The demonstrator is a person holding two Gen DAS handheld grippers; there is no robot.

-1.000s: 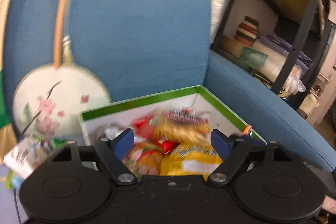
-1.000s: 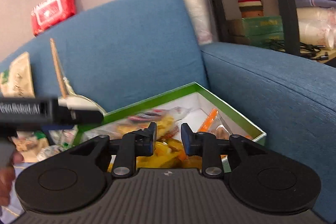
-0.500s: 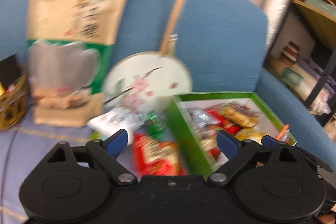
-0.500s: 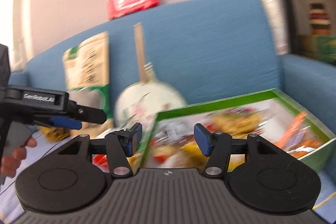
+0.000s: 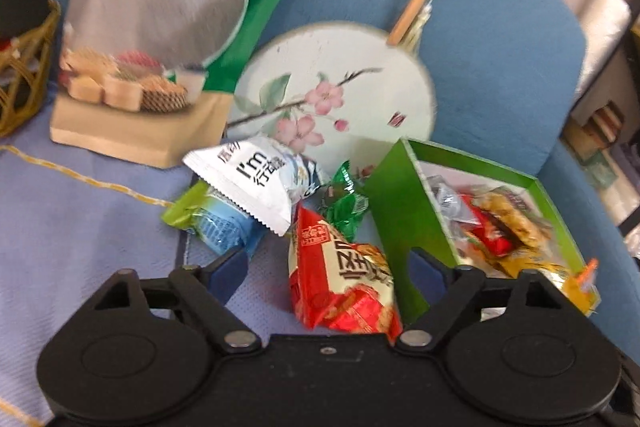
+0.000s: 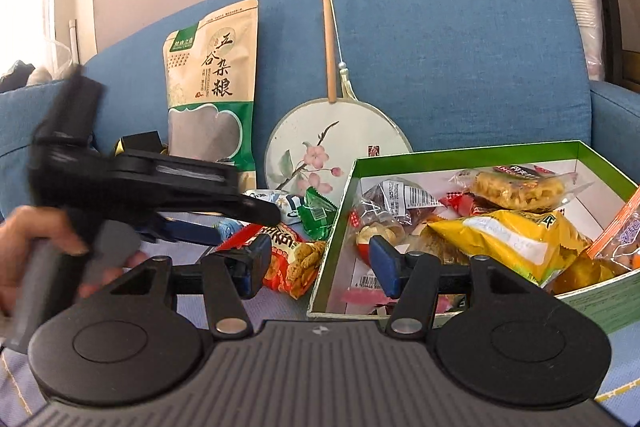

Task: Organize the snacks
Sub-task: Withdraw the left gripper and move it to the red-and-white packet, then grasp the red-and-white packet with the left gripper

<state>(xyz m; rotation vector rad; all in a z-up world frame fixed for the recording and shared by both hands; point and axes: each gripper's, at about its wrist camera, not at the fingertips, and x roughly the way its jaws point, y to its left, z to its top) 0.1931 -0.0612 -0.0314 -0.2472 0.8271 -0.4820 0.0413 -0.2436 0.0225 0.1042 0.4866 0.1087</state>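
On the blue sofa (image 6: 460, 39), going left to right, a wicker basket (image 5: 24, 67) sits at the far left, then a tall grain pouch (image 6: 212, 83) leans on the backrest with a round painted fan (image 6: 338, 147) beside it. In front of these lies a loose heap of snacks: a white packet (image 5: 252, 183) over a blue-and-green packet (image 5: 216, 223), a green candy (image 5: 344, 203), and a red packet (image 5: 344, 275). The left gripper (image 5: 328, 267) stands wide open, its fingers either side of the red packet without pressing on it. The right gripper (image 6: 316, 259) is also spread wide and holds nothing, straddling the near left wall of the green box (image 6: 460, 153), which sits at the right and is already filled with snacks, a yellow bag (image 6: 512, 239) among them.
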